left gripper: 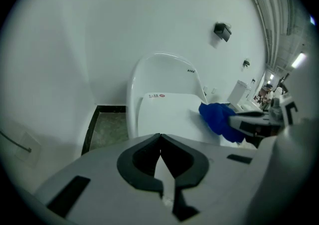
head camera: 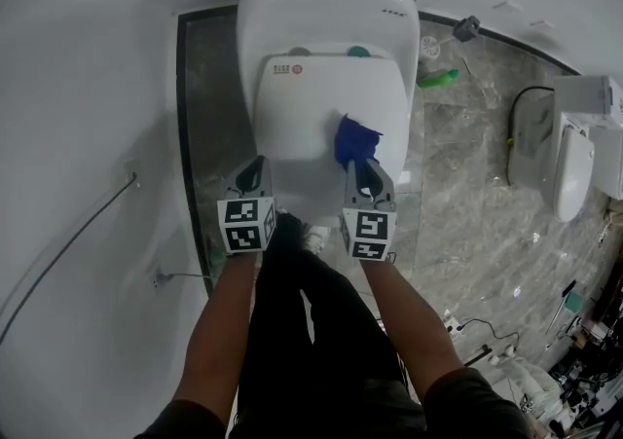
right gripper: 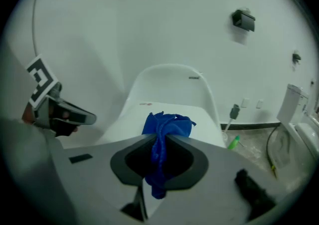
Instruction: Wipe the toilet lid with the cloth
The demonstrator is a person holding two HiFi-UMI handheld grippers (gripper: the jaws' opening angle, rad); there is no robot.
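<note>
We've got the R gripper (head camera: 362,169) clenched on the blue cloth (head camera: 355,140) over the toilet lid (head camera: 311,106), w/ the L gripper (head camera: 255,172) closed empty at the lid's front-left edge.

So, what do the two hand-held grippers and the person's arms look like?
The grey plastic left gripper and right gripper look alike. Each has curved, black-lined jaws and a white cube with black square markers at the rear. The forearms are bare, and dark sleeves cover the upper arms.
</note>
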